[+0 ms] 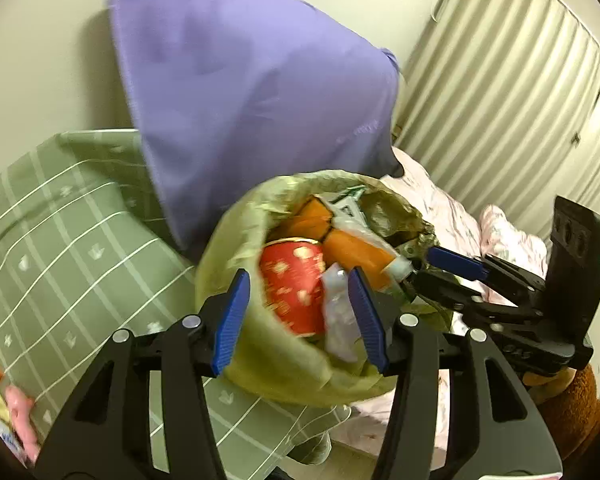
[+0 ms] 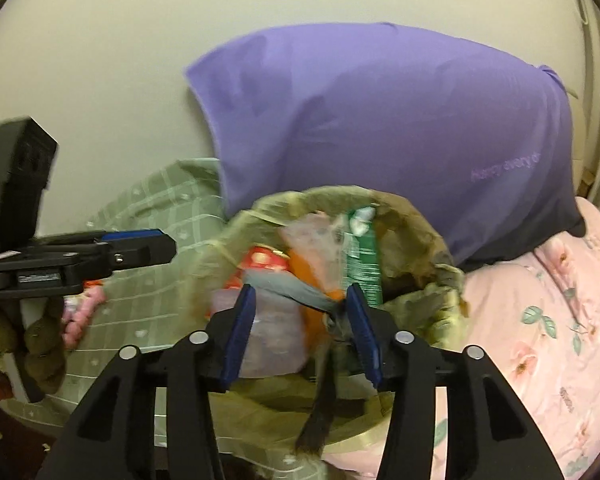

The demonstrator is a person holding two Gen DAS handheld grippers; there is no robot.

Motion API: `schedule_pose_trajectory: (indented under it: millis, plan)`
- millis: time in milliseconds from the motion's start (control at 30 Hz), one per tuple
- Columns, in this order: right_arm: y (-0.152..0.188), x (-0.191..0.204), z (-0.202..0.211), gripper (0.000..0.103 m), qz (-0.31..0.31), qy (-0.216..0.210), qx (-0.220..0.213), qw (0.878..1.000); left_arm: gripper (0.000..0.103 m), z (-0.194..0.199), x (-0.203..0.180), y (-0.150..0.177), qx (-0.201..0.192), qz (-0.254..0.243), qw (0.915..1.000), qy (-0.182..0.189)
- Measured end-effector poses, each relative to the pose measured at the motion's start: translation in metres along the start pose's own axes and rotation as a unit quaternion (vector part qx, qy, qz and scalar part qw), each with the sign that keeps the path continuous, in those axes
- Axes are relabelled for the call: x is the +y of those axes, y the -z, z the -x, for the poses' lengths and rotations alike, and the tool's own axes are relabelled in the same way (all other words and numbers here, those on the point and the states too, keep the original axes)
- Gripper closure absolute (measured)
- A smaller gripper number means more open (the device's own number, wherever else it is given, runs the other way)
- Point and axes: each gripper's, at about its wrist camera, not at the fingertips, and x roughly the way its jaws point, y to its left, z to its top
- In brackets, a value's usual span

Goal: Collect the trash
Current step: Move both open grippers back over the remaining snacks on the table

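An olive-green trash bag (image 1: 260, 344) sits open on the bed, holding a red patterned cup (image 1: 294, 284), orange wrappers (image 1: 352, 246) and clear plastic (image 1: 338, 312). My left gripper (image 1: 298, 316) is open, its blue fingers straddling the cup over the bag's near rim. My right gripper (image 2: 300, 330) is open over the bag (image 2: 416, 308); a grey-brown strip (image 2: 296, 290) lies across its fingers. In the left wrist view the right gripper's fingers (image 1: 454, 262) reach the bag's right rim. The cup (image 2: 266, 260) and a green wrapper (image 2: 362, 264) show in the right wrist view.
A purple pillow (image 1: 252, 76) leans on the wall behind the bag. A green checked quilt (image 1: 72, 232) lies left, a pink floral sheet (image 2: 540, 320) right. Pink packets (image 1: 18, 412) lie on the quilt at far left. Curtains (image 1: 508, 92) hang at right.
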Motion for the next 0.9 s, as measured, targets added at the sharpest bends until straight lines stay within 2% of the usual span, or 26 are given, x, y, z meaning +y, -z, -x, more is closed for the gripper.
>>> schedule_pose_trajectory:
  millis: [200,300,467,600,667,800,900]
  plan:
    - [0.0,0.027,0.014,0.052,0.006,-0.004,-0.02,1.0,0.045,0.031,0.039,0.014,-0.015,0.044,0.9985,-0.028]
    - [0.001,0.04,0.014,0.052,0.01,-0.005,-0.019,1.0,0.045,0.051,0.064,0.028,-0.025,0.059,0.9961,-0.059]
    - [-0.002,0.067,0.011,0.052,0.021,-0.031,-0.022,0.999,0.043,0.081,0.097,0.051,-0.041,0.063,0.9898,-0.121]
    - [-0.006,0.087,0.0,0.051,0.03,-0.054,-0.017,0.998,0.043,0.109,0.133,0.08,-0.04,0.075,0.9791,-0.184]
    - [-0.006,0.098,-0.009,0.045,0.034,-0.072,-0.007,0.997,0.043,0.12,0.148,0.092,-0.039,0.094,0.9738,-0.203]
    - [-0.005,0.12,-0.027,0.044,0.047,-0.106,0.002,0.993,0.043,0.15,0.181,0.12,-0.048,0.148,0.9566,-0.247]
    - [-0.004,0.134,-0.039,0.044,0.055,-0.133,0.006,0.99,0.043,0.165,0.2,0.136,-0.047,0.17,0.9461,-0.271]
